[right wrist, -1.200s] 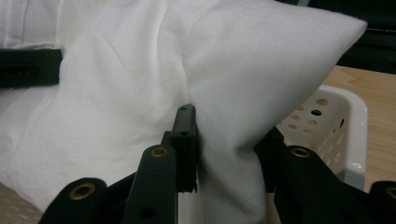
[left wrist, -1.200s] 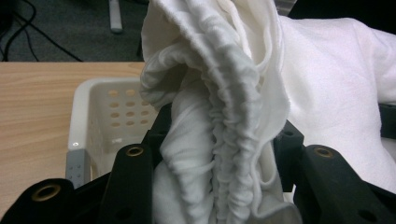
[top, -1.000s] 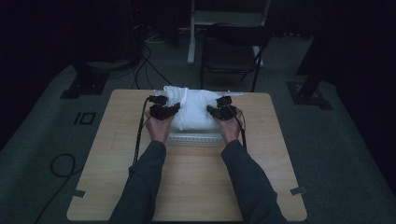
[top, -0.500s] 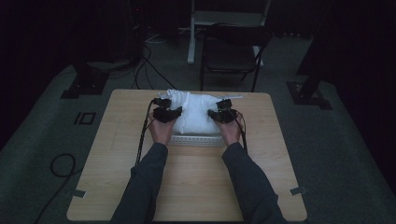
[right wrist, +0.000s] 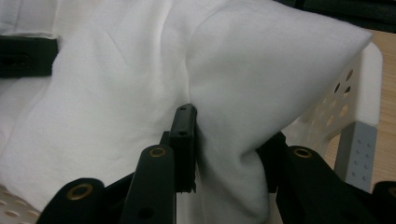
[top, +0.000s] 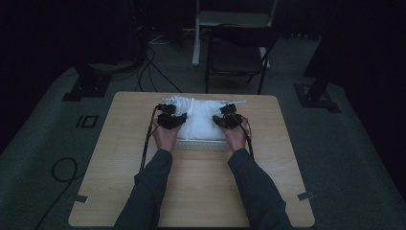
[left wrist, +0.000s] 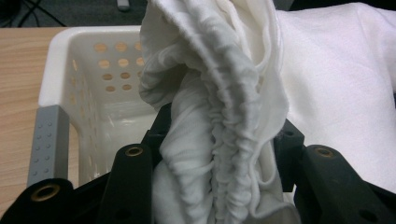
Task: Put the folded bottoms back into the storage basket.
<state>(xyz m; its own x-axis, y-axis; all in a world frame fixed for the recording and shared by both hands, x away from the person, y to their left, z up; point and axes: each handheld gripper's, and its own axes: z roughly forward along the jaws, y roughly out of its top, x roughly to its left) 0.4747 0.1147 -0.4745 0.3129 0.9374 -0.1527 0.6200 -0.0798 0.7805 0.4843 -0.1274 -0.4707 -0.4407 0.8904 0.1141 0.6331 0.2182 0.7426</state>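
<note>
two grippers are engaged with one white cloth [top: 201, 120], which lies bunched over a white perforated basket [top: 201, 143] near the far middle of the wooden table [top: 191, 191]. the left gripper [top: 171, 120] is clamped on a gathered, ribbed fold at the cloth's left side; in the left gripper view that fold [left wrist: 219, 140] rises from between the black jaws and stands just in front of the basket's perforated wall [left wrist: 107, 74]. the right gripper [top: 229, 120] is clamped on a thicker, smoother fold at the cloth's right side, which in the right gripper view [right wrist: 233, 154] fills the space between the jaws, with the basket's corner [right wrist: 359, 107] just beyond it. judged from this, the grasping step is complete on both sides, and the cloth has not yet left the basket: most of it rests on or in it. what remains appears to be lifting the cloth clear and spreading or folding it on the bare table nearer the person. whether anything else lies under the cloth cannot be told.
</note>
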